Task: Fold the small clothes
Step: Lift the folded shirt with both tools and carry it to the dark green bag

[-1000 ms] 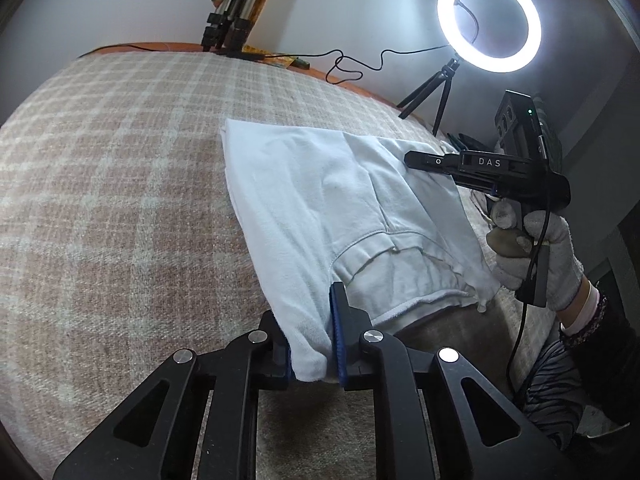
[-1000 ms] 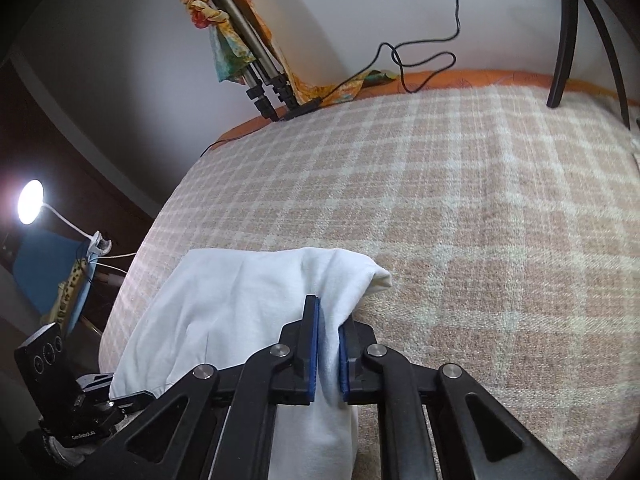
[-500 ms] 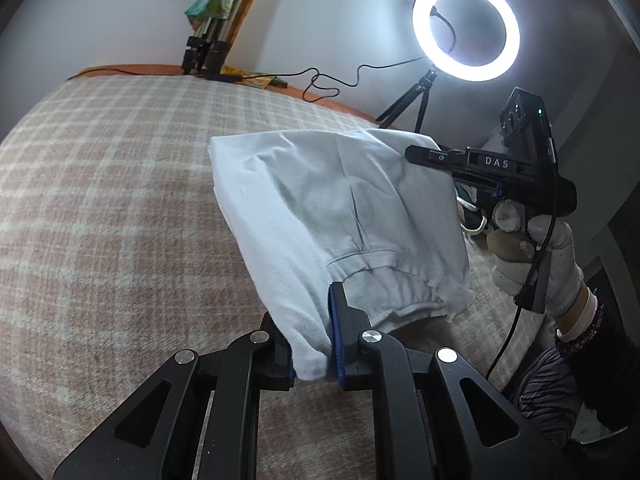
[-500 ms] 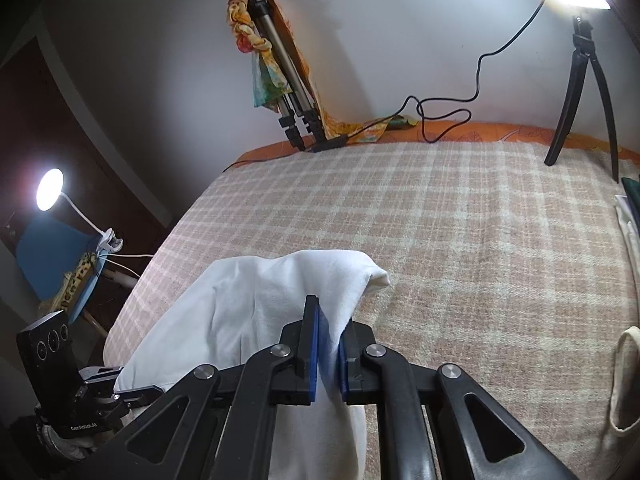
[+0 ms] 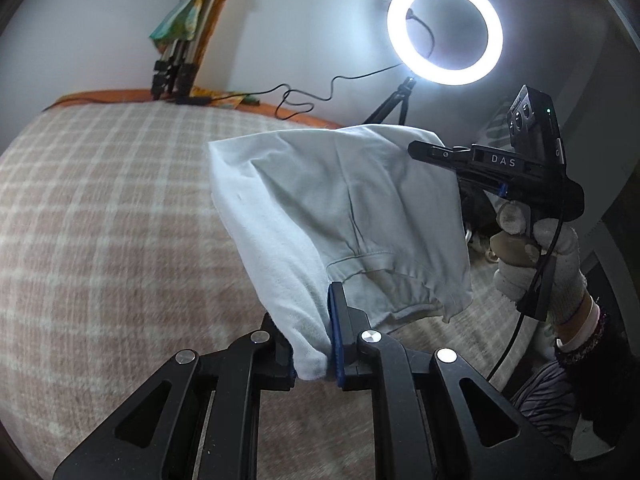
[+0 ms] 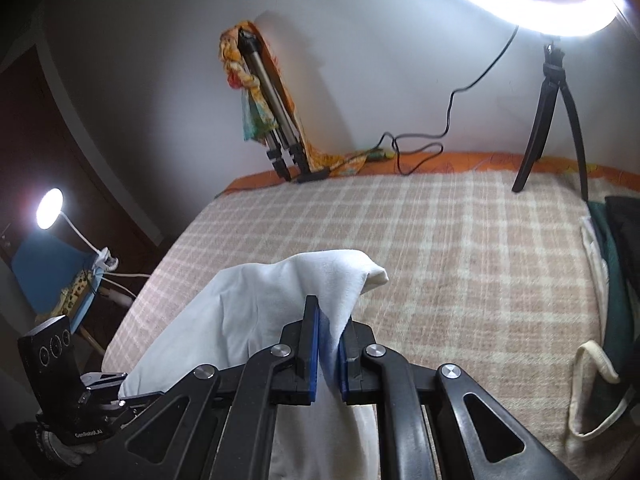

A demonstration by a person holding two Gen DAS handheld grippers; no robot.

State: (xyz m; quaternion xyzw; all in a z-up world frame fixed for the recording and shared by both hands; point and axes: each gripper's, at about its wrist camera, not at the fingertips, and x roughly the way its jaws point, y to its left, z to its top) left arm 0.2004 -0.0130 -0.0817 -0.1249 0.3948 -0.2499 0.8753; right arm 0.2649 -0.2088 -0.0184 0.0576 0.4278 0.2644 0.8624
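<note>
A small white garment with an elastic waistband hangs lifted above the plaid bed. My left gripper is shut on its near corner. My right gripper is shut on another edge of the white garment, which drapes left and down from the jaws. In the left wrist view the right gripper holds the garment's far right side. In the right wrist view the left gripper shows at lower left, at the cloth's other end.
A lit ring light stands on a small tripod at the far edge of the bed. A folded tripod with colourful cloth leans on the wall. A cable lies along the far edge. Dark bags sit on the right side.
Both grippers have risen with the garment. It lay flat on the bed a second ago and now hangs in the air between them.
</note>
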